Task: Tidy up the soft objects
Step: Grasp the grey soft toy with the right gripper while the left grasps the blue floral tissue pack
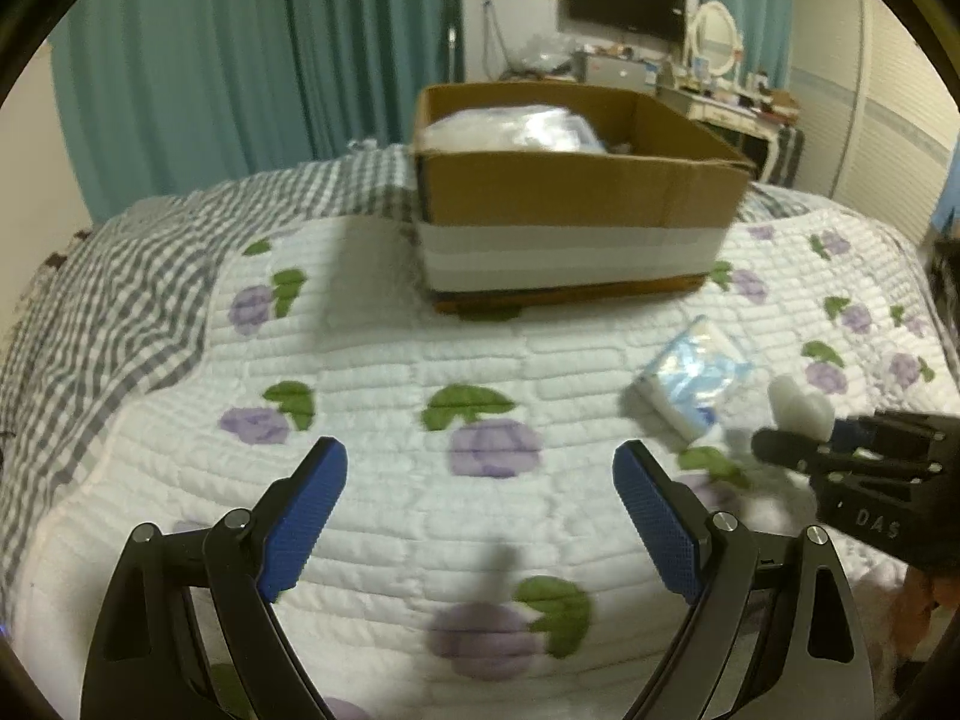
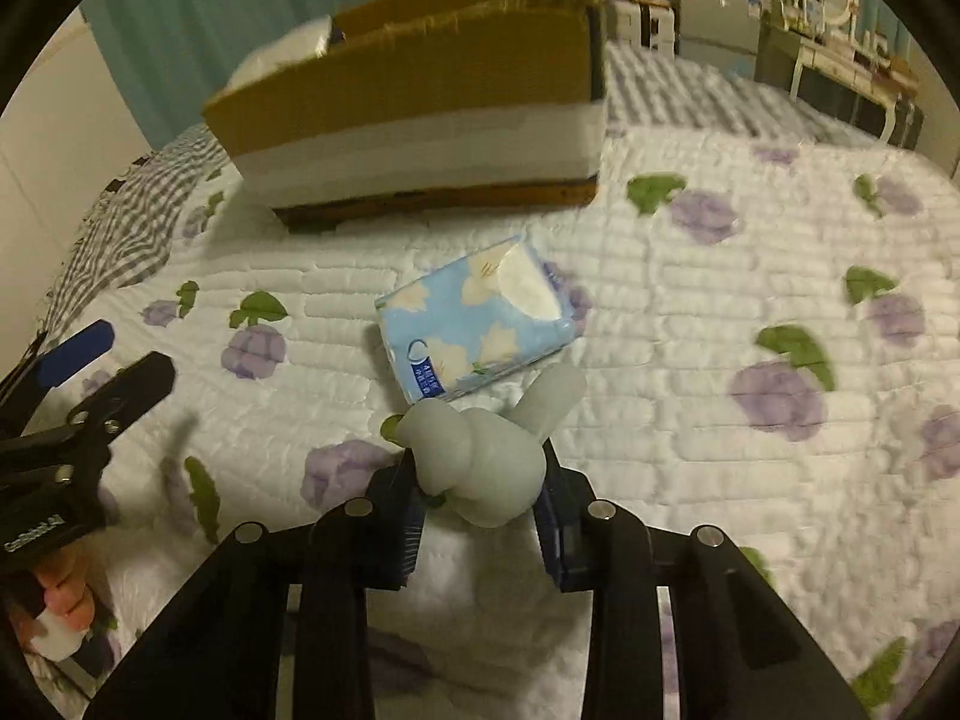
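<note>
Left gripper is held spread, textured blue pads over quilted floral bedspread, nothing between them. Ahead of it a brown cardboard box with a white band is seen. A soft, pale, rounded toy is pinched by the right gripper; a glossy blue tissue pack lies just beyond.

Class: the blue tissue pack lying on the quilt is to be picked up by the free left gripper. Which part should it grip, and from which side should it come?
Grip the tissue pack across its two long edges, coming down from above with the open left gripper. It lies flat on the quilt, broad face up, so only its thin sides offer opposing surfaces. Probably avoid the torn white opening.
</note>
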